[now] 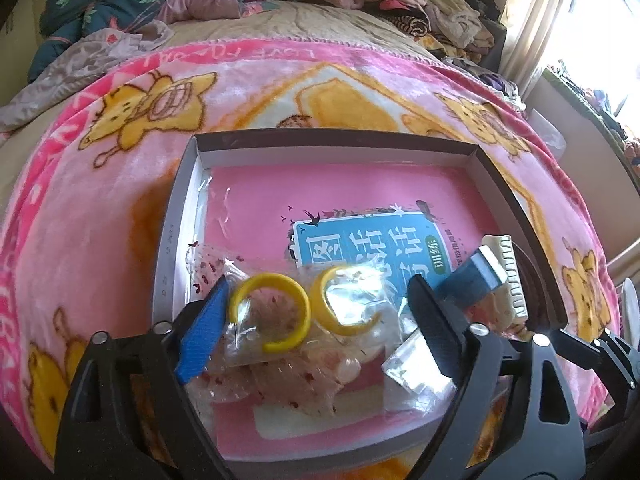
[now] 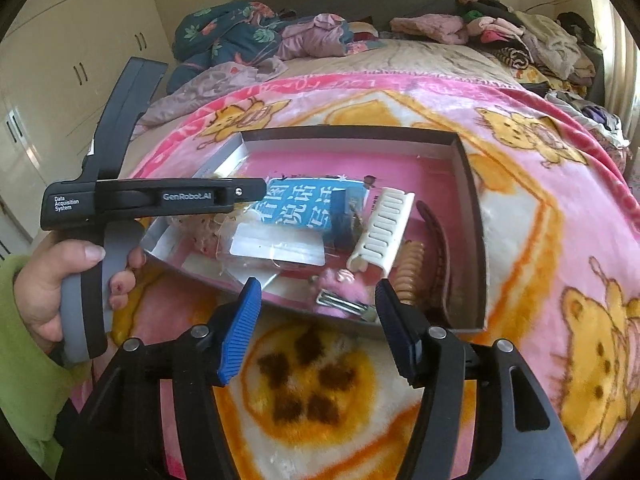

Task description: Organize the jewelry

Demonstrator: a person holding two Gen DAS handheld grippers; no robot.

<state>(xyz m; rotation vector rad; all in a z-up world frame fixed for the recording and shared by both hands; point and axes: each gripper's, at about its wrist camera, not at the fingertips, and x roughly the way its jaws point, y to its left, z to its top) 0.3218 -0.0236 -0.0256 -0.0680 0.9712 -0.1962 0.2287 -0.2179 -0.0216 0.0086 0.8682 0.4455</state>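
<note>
Two yellow open rings (image 1: 269, 312) (image 1: 343, 300) are seen inside one shallow box (image 1: 332, 145), together with one white comb (image 2: 382, 232) and one brown coiled hair tie (image 2: 411, 276). One pink fluffy hair clip (image 2: 340, 294) and one pink booklet (image 1: 360, 200) are also counted, while the clear plastic bags (image 1: 288, 368) overlap too much to be numbered.

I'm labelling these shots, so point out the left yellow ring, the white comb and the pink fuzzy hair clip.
left yellow ring (image 1: 298, 300): left wrist view, right side of its band.
white comb (image 2: 380, 228): right wrist view, middle of its slotted body.
pink fuzzy hair clip (image 2: 340, 286): right wrist view, fuzzy top.
</note>
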